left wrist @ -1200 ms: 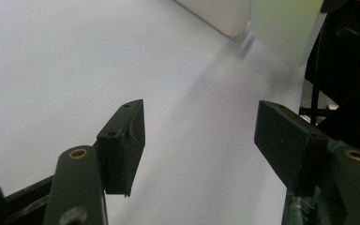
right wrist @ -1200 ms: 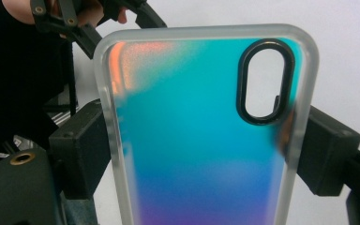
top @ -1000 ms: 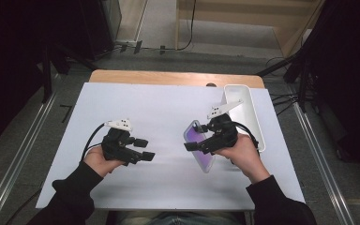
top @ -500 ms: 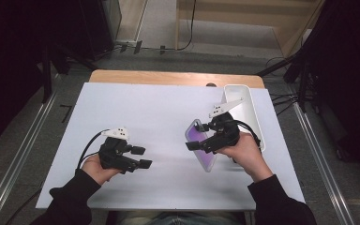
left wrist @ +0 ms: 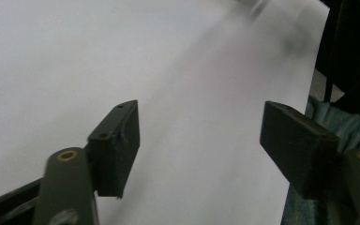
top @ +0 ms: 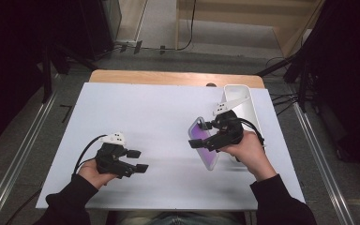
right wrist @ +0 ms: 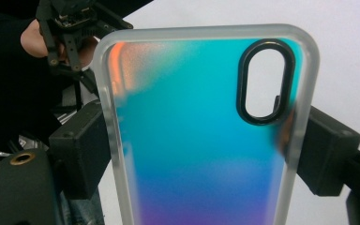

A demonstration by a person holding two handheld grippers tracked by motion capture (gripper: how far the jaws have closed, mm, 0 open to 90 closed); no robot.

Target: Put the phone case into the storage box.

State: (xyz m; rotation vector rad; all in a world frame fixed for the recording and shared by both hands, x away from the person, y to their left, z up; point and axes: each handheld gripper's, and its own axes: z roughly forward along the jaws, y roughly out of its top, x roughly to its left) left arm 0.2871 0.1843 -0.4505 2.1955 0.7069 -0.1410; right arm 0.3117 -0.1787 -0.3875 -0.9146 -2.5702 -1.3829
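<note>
**K:** Fingers on the right gripper (top: pixel 205 136) are clamped across the phone case (top: pixel 203 149), one pad (right wrist: pixel 82 147) on each long edge. See the right gripper view: both sides pressed against the frosted rim.

**M:** Left one?

**K:** Left gripper (top: pixel 138 161) has its fingers (left wrist: pixel 117 145) apart, nothing between them, just bare white sheet (top: pixel 145 112). They have just been opening a bit further. It hovers low over the near left part of the table (top: pixel 168 77), well apart from the case.

**M:** Where's the case exactly?

**K:** Right half of the sheet, held up off it in the grip, just beside the white tray (top: pixel 248 105) at the right edge.

**M:** Why grip across the width?

**K:** My guess: narrow span fits the fingers, and the flat back stays exposed for the other gripper to take or turn. The free left one looks like it's standing by for that.

**M:** Orientation?

**K:** Long axis runs roughly away from the person, leaning a little leftward at the far end in the high view. Camera cutout (right wrist: pixel 265 86) sits at the end away from the gripper body. Iridescent back faces the gripper's camera, teal fading to purple.
</note>
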